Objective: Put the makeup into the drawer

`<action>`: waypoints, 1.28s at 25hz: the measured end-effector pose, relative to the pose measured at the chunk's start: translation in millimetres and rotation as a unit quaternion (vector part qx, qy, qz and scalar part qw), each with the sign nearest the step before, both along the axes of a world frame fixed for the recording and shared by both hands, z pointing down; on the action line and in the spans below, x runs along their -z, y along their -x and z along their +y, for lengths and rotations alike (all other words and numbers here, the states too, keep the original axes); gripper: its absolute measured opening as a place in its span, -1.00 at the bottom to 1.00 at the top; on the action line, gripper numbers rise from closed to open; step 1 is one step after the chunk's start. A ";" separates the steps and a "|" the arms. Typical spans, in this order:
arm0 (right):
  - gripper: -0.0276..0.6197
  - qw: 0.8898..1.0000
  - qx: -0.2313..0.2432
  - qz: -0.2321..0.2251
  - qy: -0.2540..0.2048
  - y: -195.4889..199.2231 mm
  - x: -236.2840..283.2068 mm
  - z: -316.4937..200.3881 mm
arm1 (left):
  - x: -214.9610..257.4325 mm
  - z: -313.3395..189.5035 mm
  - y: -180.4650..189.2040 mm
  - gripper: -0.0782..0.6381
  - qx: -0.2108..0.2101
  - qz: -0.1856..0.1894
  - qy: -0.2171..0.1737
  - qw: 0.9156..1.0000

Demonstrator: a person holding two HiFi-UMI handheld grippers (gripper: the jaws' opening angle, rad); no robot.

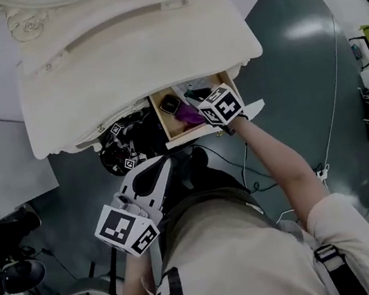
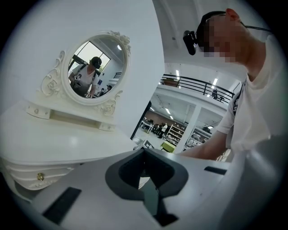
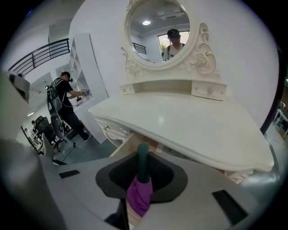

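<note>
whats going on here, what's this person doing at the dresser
A person stands at a white dressing table with a hand-held gripper in each hand. The right hand-held gripper is shut on a purple makeup item with a dark green end and holds it over the open wooden drawer under the tabletop, where a few small things lie. The left hand-held gripper holds nothing and hangs near the person's body. The item is not yet released.

Head view dim and flat. Ceiling-lamp glare lies on the floor (image 1: 285,77) right of the counter (image 1: 135,60). Both gripper views bow lines around the counter, with black corners.
</note>
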State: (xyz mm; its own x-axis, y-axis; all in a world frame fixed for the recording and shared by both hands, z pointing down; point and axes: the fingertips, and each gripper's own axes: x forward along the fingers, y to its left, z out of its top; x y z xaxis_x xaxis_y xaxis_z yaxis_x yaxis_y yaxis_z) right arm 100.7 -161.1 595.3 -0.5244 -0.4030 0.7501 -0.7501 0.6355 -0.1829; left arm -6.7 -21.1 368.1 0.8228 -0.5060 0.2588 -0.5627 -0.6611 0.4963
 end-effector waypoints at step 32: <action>-0.23 0.974 -0.091 -0.202 -0.044 -18.0 87.2 15.6 | -5.7 -20.0 -4.6 -0.62 0.060 -0.030 -0.002 0.998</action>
State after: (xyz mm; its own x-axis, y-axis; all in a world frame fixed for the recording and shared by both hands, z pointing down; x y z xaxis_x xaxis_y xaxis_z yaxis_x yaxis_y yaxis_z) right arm 118.7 -145.5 508.1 -0.6838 -0.5701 0.4554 -0.7296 0.5258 -0.4373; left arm -2.1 -41.1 373.8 0.7394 -0.6012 0.3031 -0.6664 -0.5891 0.4570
